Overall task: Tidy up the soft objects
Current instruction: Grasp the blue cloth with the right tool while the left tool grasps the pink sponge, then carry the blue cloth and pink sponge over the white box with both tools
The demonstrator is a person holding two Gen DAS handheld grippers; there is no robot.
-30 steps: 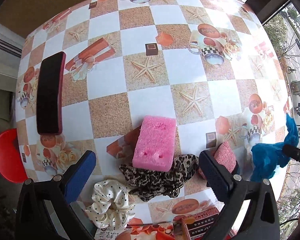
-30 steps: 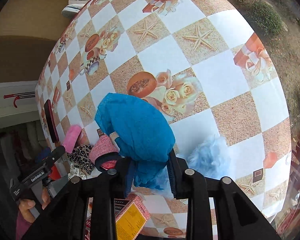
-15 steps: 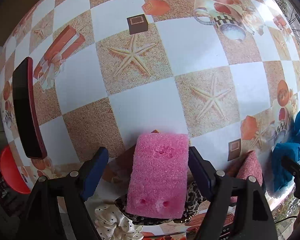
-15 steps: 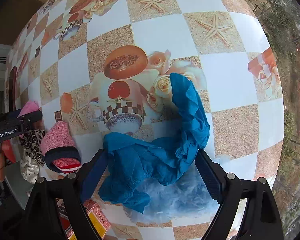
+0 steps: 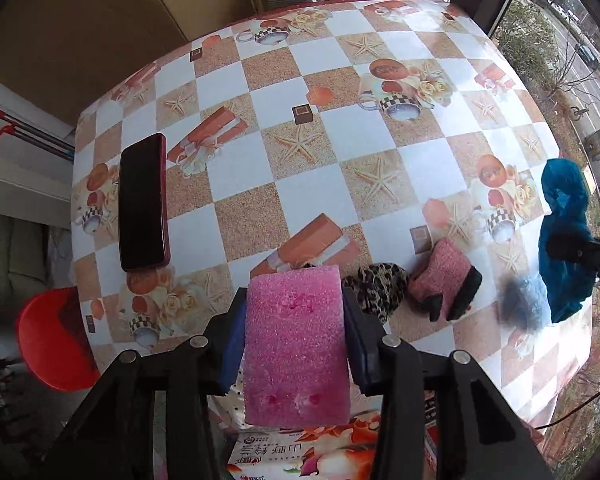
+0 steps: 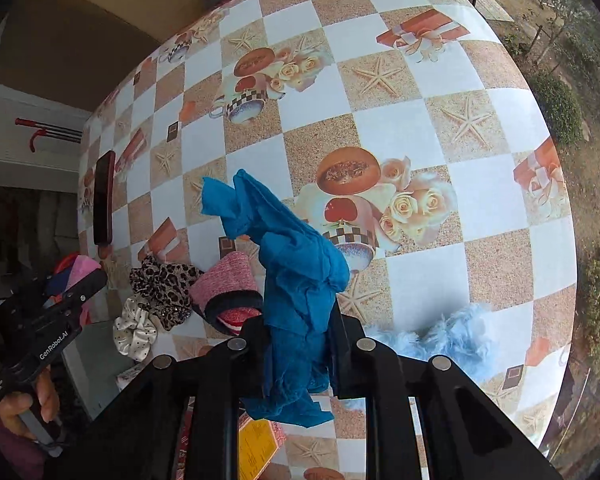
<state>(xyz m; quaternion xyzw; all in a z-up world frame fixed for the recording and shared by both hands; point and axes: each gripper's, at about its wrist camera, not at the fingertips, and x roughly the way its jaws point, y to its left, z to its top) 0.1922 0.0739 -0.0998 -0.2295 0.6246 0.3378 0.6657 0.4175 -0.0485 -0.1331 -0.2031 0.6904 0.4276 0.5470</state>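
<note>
The left tongs (image 5: 294, 334) clamp a rectangular pink foam sponge (image 5: 296, 344), held up above the near edge of the desk (image 5: 236, 184) with its checkered starfish-print cloth, while the right tongs (image 6: 300, 354) pinch a crumpled blue fabric cloth (image 6: 296, 276) that hangs off the surface. Just beyond lie a white polka-dot scrunchie (image 6: 135, 330), a leopard-print scrunchie (image 5: 376, 286) and a pink knitted slipper sock with a dark cuff (image 5: 446, 284). Farther left rests a black phone in a red case (image 5: 143, 208).

left gripper (image 5: 296, 344): black frame, blue pads, silver screws | right gripper (image 6: 300, 344): black, silver screws | "genrobot.ai" white lettering | bare-skinned hand (image 6: 28, 404)
</note>
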